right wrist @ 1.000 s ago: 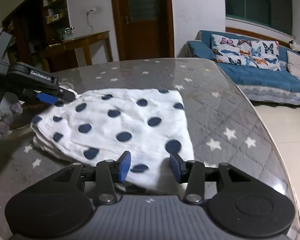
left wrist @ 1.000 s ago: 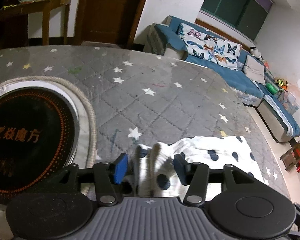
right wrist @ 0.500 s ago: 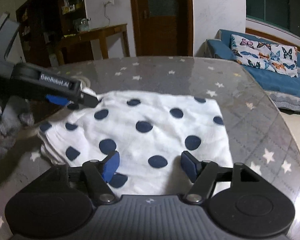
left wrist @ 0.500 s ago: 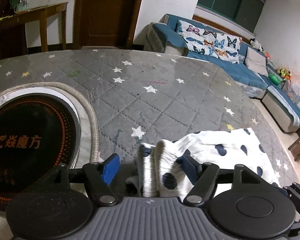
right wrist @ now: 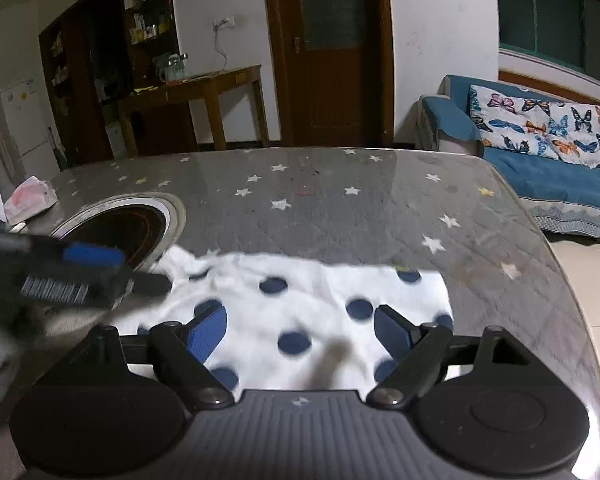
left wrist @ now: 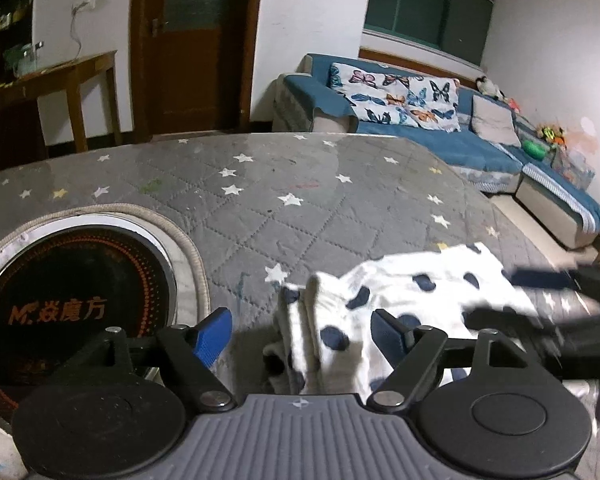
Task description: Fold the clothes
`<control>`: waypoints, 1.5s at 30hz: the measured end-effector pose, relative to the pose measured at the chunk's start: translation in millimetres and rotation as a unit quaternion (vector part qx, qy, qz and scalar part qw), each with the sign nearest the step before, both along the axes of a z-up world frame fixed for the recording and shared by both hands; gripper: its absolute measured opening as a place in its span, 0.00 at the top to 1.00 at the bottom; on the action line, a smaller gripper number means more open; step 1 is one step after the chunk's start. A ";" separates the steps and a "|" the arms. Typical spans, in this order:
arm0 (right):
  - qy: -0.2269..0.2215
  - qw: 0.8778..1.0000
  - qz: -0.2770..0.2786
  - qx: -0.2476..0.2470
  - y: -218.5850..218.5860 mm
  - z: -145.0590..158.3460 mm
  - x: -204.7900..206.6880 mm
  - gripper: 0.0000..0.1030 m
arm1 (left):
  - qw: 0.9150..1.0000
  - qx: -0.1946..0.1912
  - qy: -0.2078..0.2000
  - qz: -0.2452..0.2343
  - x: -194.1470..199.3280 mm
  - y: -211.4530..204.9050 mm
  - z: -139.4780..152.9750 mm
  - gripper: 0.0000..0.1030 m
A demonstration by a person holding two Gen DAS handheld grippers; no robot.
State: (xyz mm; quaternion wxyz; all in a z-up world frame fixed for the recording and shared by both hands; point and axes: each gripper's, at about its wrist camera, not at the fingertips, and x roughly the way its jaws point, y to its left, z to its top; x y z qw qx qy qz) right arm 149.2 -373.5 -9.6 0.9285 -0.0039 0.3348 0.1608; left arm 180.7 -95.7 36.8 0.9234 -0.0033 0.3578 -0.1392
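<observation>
A folded white cloth with navy dots [left wrist: 396, 292] lies on the grey star-quilted table [left wrist: 300, 208]. My left gripper [left wrist: 300, 336] sits at its bunched, layered left end. Its jaws are opening, and the blue pads [left wrist: 214, 336] stand clear of the fabric between them. In the right wrist view the cloth [right wrist: 300, 292] spreads flat in front of my right gripper [right wrist: 300, 332]. That gripper's jaws are opening too, over the near edge without pressing it. Each gripper shows blurred in the other's view: the right gripper [left wrist: 560, 300] and the left gripper [right wrist: 80, 272].
A round black cooktop [left wrist: 72, 312] is set into the table left of the cloth, also visible as the cooktop [right wrist: 128, 228]. A pink-white packet [right wrist: 32, 196] lies at the far left. The table's rounded edge [right wrist: 560, 280] drops off at the right, toward a blue sofa [left wrist: 440, 136].
Both grippers' jaws have spread wide and let go of the cloth. The right gripper has drawn back along the near edge, and the left one has rolled a little at the bunched end.
</observation>
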 end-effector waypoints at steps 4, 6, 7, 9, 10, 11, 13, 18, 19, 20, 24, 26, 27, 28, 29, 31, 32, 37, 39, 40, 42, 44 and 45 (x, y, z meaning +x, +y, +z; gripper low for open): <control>0.026 1.000 -0.010 0.005 9.5 -7.3 31.7 0.24 | 1.000 0.009 0.004 -0.008 -3.6 -2.2 -5.8 0.22; 0.037 0.999 -0.020 0.012 11.5 -13.3 43.3 0.26 | 1.000 0.011 0.008 -0.011 -3.4 -1.8 -9.7 0.22; 0.041 0.999 -0.024 0.014 12.4 -15.5 47.7 0.26 | 1.000 0.014 0.009 -0.013 -3.2 -1.9 -11.5 0.22; 0.048 0.998 -0.029 0.010 15.7 -21.2 56.8 0.26 | 1.000 0.021 0.012 -0.016 -2.8 -2.0 -15.3 0.22; 0.051 0.998 -0.033 0.006 18.1 -24.4 60.7 0.26 | 0.999 0.023 0.014 -0.018 -2.5 -2.0 -17.3 0.22; 0.052 0.998 -0.037 0.002 20.6 -27.6 64.0 0.26 | 0.999 0.024 0.016 -0.019 -2.2 -1.9 -19.2 0.22; 0.052 0.998 -0.043 -0.002 24.7 -32.6 68.2 0.26 | 0.999 0.026 0.019 -0.020 -1.9 -1.0 -22.9 0.22; 0.042 0.998 -0.051 0.005 23.8 -27.6 65.7 0.26 | 0.999 0.019 0.023 -0.020 -1.3 2.6 -22.5 0.20; 0.038 0.998 -0.052 0.005 23.3 -24.4 62.5 0.26 | 0.999 0.018 0.023 -0.019 -1.4 3.5 -21.8 0.20; 0.035 0.998 -0.052 0.004 23.2 -21.6 59.8 0.26 | 0.999 0.017 0.022 -0.018 -1.7 4.0 -21.3 0.20; 0.035 0.999 -0.041 -0.001 23.4 -20.5 41.7 0.26 | 1.000 0.011 0.023 -0.013 -2.5 7.7 -20.8 0.20; 0.032 0.999 -0.036 -0.010 25.0 -22.1 29.1 0.26 | 1.000 0.009 0.024 -0.009 -3.0 9.3 -20.9 0.19; 0.030 0.999 -0.032 -0.014 26.3 -23.0 22.1 0.26 | 1.000 0.007 0.025 -0.007 -3.2 10.1 -21.1 0.19; 0.029 0.999 -0.027 -0.016 27.9 -23.6 15.2 0.26 | 1.000 0.006 0.027 -0.006 -3.3 10.9 -21.4 0.19; 0.029 0.999 -0.021 -0.018 29.7 -24.0 8.4 0.26 | 1.000 0.005 0.028 -0.004 -3.1 11.5 -21.7 0.18; 0.029 0.999 -0.011 -0.019 32.7 -24.7 -4.7 0.26 | 1.000 0.005 0.029 -0.002 -3.1 11.7 -21.9 0.18; 0.029 0.999 -0.008 -0.017 33.6 -25.0 -10.6 0.26 | 1.000 0.005 0.029 -0.001 -3.2 11.7 -21.8 0.18; 0.028 0.999 0.008 -0.014 40.2 -27.7 -39.0 0.26 | 1.000 0.008 0.028 0.004 -4.2 11.3 -21.7 0.16; 0.023 0.999 0.012 -0.026 43.9 -30.0 -47.9 0.26 | 1.000 0.010 0.029 0.006 -4.2 11.2 -22.7 0.15; 0.021 0.999 0.014 -0.030 45.0 -30.3 -51.4 0.26 | 0.999 0.010 0.030 0.007 -4.3 11.3 -23.0 0.14; 0.015 0.999 0.014 -0.025 43.2 -26.6 -57.2 0.26 | 0.999 0.007 0.032 0.009 -4.7 12.2 -22.9 0.14; 0.009 1.000 0.008 -0.014 37.0 -22.3 -62.7 0.26 | 0.999 0.008 0.030 0.011 -6.1 12.6 -21.8 0.14; 0.006 1.000 0.002 -0.010 32.2 -20.5 -64.7 0.26 | 0.999 0.009 0.030 0.011 -6.7 12.9 -21.3 0.13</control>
